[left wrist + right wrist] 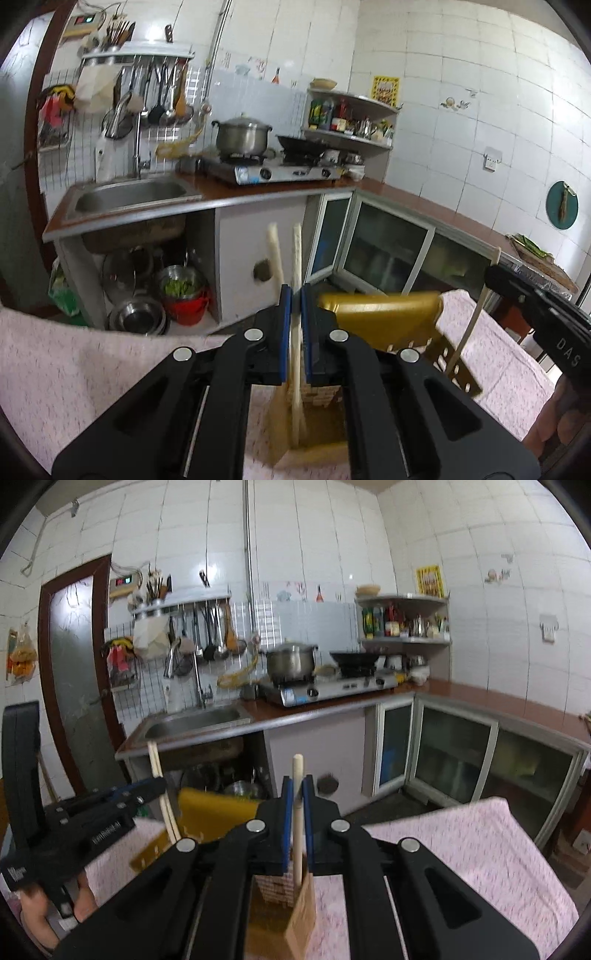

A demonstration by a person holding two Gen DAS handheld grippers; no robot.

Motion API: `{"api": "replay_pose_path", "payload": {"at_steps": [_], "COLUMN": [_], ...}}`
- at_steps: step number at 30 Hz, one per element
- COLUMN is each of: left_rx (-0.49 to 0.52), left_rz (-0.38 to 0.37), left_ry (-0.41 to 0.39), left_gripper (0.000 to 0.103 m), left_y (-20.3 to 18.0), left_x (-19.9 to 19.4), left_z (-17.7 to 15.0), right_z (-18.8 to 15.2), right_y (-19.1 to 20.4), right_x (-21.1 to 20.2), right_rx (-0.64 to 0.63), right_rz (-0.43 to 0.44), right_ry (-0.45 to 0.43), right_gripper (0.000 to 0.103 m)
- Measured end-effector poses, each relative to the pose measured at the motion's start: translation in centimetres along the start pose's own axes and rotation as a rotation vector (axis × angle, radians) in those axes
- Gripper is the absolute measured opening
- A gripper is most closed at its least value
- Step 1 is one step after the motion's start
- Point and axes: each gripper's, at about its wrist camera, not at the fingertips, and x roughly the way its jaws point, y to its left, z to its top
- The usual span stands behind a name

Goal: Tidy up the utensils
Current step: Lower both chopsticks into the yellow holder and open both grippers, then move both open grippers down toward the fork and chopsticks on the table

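Observation:
My left gripper (pixel 296 295) is shut on a pair of pale chopsticks (pixel 296 258) that stand upright, their lower ends inside a brown box holder (pixel 317 424) on the pink tablecloth (pixel 74 362). My right gripper (pixel 297 786) is shut on a single pale chopstick (pixel 297 775), upright, its lower end in a brown box holder (pixel 301 912). The right gripper shows at the right of the left wrist view (pixel 491 275). The left gripper shows at the left of the right wrist view (pixel 157 784), with its chopsticks (pixel 159 775).
A gold perforated rack (pixel 384 317) stands on the table behind the holder. Beyond the table are the counter (pixel 258 192) with a sink (pixel 129 195), a stove with a pot (pixel 240 136), and glass-door cabinets (pixel 388 247).

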Motion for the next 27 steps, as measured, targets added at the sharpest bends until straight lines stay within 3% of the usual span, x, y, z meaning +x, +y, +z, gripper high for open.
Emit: {"api": "replay_pose_path", "payload": {"at_steps": [3, 4, 5, 7, 10, 16, 19, 27], "left_rx": [-0.003, -0.007, -0.014, -0.019, -0.006, 0.011, -0.003, -0.035], "left_rz": [0.0, -0.006, -0.009, -0.002, 0.026, 0.103, 0.109, 0.113], "left_ry": [0.027, 0.041, 0.052, 0.058, 0.067, 0.133, 0.176, 0.3], "left_gripper": [0.008, 0.017, 0.032, 0.05, 0.064, 0.093, 0.098, 0.098], "left_y": [0.4, 0.5, 0.7, 1.0, 1.4, 2.6, 3.1, 3.7], "left_x": [-1.2, -1.7, -2.3, -4.0, -6.5, -10.4, -11.6, -12.2], "left_z": [-0.7, -0.9, -1.0, -1.3, -2.1, -5.0, -6.6, -11.1], "right_z": [-1.0, -1.3, -1.6, -2.0, -2.6, -5.1, -7.0, -13.0], "right_y": [-0.2, -0.3, -0.3, -0.5, -0.5, -0.9, -1.2, -0.2], "right_x": [-0.4, -0.6, -1.0, -2.3, -4.6, -7.7, -8.7, -10.3], "right_rx": [0.015, 0.019, 0.022, 0.033, 0.02, 0.021, 0.028, 0.027], "right_rz": [0.002, 0.001, 0.001, -0.006, -0.02, -0.069, -0.084, -0.065], "right_ry": [0.044, 0.058, 0.069, 0.067, 0.064, 0.137, 0.18, 0.313], "right_gripper": [0.007, 0.011, 0.031, 0.06, 0.06, 0.06, 0.06, 0.06]}}
